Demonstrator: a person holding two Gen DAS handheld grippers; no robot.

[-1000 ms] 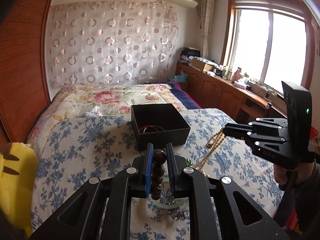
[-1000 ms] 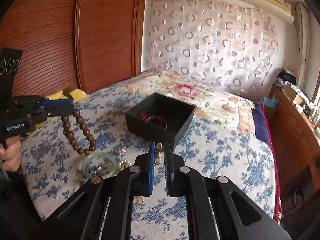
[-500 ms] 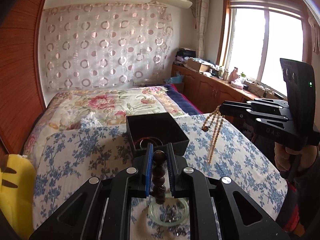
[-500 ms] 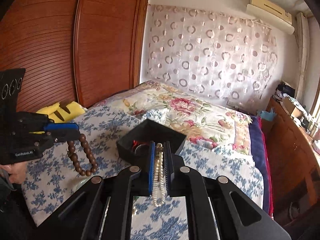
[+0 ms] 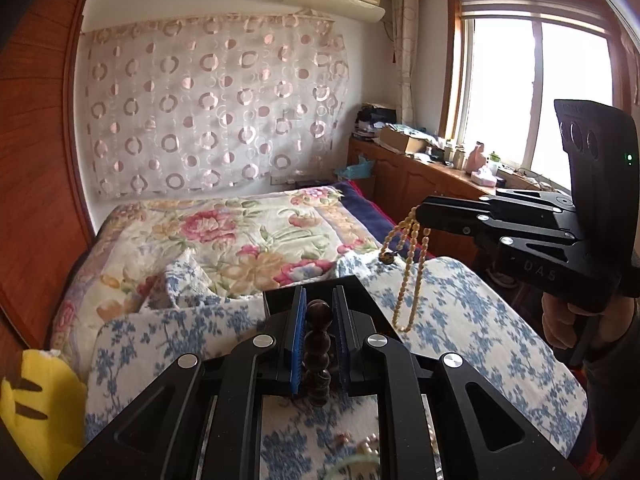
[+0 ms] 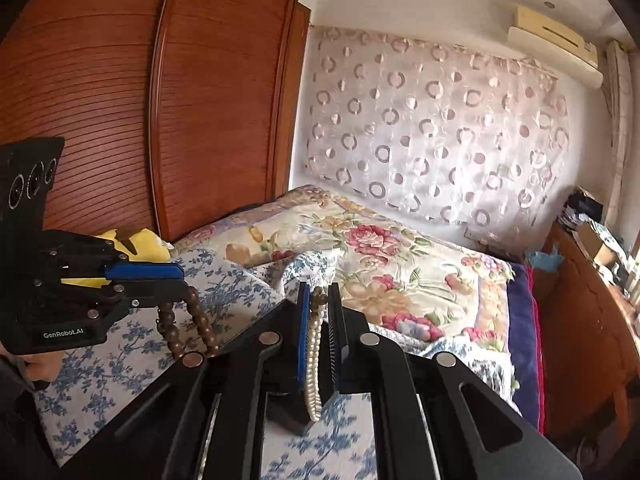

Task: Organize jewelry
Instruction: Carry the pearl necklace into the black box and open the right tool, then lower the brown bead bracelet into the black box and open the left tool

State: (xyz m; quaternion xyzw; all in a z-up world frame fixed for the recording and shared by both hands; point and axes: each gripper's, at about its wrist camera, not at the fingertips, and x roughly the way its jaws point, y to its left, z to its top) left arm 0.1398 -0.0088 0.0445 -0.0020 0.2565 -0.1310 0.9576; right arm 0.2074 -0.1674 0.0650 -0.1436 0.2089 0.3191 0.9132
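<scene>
My left gripper (image 5: 318, 308) is shut on a dark brown wooden bead bracelet (image 5: 318, 354), which hangs below its fingers; it also shows in the right wrist view (image 6: 188, 326). My right gripper (image 6: 319, 294) is shut on a cream pearl necklace (image 6: 314, 360), seen dangling in the left wrist view (image 5: 408, 272). Both are raised above the bed. The black jewelry box (image 5: 320, 286) lies just beyond my left fingers, mostly hidden behind them; one corner shows under my right gripper (image 6: 286, 416).
A blue floral quilt (image 5: 460, 320) covers the near bed, with loose pearls and a green bangle edge (image 5: 360, 456) at the bottom. A yellow plush (image 5: 36, 408) lies left. A wooden wardrobe (image 6: 160, 100) and a cabinet under the window (image 5: 420, 176) flank the bed.
Both grippers have risen and tilted up with their jewelry. The box has slid down behind the fingers, and the necklace has lifted off the quilt.
</scene>
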